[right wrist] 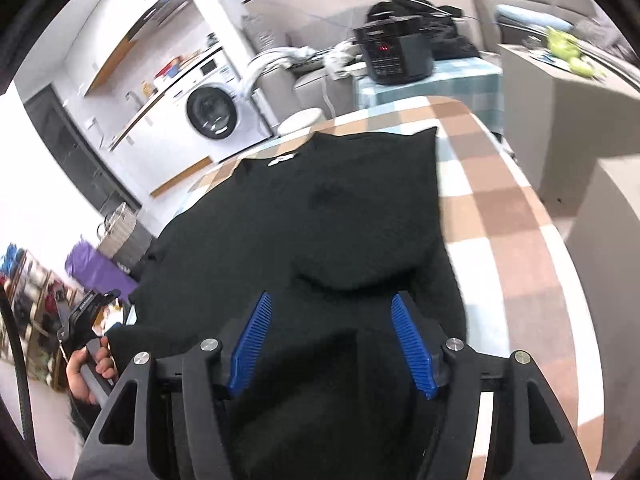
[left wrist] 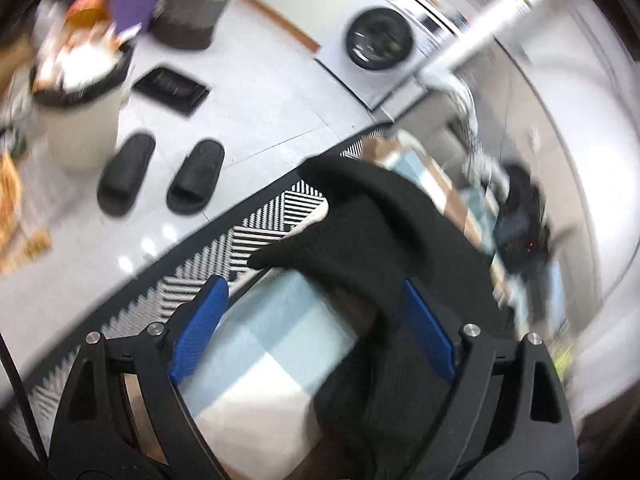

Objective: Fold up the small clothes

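Black knit top spread on the checked desk, both grippers over it

Nearest, the right gripper point(right wrist: 330, 340) has its blue-padded jaws standing apart above the black knit garment point(right wrist: 320, 208), pads not pressing on it; its near edge is doubled over in a thick fold just ahead. The left gripper point(left wrist: 316, 328) has its jaws wide too, with a flap of the same garment point(left wrist: 360, 216) hanging between them against one pad. The garment lies flat on the brown, white and blue checked desk point(right wrist: 500, 208). Further off: black slippers point(left wrist: 160, 176), then a white washing machine point(right wrist: 212, 114).
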Available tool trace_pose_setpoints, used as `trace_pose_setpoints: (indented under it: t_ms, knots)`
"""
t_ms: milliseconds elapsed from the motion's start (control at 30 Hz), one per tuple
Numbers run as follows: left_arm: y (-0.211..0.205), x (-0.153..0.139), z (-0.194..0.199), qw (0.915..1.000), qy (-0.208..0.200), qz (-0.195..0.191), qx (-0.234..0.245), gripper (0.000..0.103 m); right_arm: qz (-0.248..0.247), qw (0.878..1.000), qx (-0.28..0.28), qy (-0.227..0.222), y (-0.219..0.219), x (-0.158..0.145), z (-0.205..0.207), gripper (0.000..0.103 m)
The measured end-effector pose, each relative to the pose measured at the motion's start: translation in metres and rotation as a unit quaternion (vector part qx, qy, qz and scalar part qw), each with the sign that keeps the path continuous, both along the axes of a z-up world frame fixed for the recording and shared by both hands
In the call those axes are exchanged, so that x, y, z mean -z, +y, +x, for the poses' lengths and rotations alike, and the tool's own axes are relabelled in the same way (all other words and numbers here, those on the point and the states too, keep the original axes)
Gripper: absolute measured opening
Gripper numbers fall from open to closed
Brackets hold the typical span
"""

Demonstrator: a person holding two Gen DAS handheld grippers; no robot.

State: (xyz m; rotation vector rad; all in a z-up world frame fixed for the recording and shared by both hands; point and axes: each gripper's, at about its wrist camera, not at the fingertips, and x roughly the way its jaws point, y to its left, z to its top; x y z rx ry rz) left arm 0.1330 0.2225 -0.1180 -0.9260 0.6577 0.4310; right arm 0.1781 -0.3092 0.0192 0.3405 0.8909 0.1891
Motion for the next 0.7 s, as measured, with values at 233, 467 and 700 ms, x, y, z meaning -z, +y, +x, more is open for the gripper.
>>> trace_pose_setpoints:
  t_ms: [233, 467, 700]
  knots:
    - [0.029, 0.031, 0.024, 0.9972, 0.027, -0.070, -0.003, 0.076, 0.011, 1.000, 0.002, 0.004, -0.007, 0.007, -0.001, 0.064]
    - [0.047, 0.068, 0.048, 0.9871, 0.013, -0.160, 0.001, 0.075, 0.006, 1.000, 0.006, 0.012, -0.006, 0.013, 0.006, 0.064]
    - [0.054, 0.087, 0.055, 0.9783, -0.031, -0.205, -0.007, 0.040, 0.006, 1.000, 0.011, 0.016, -0.004, 0.015, 0.011, 0.064]
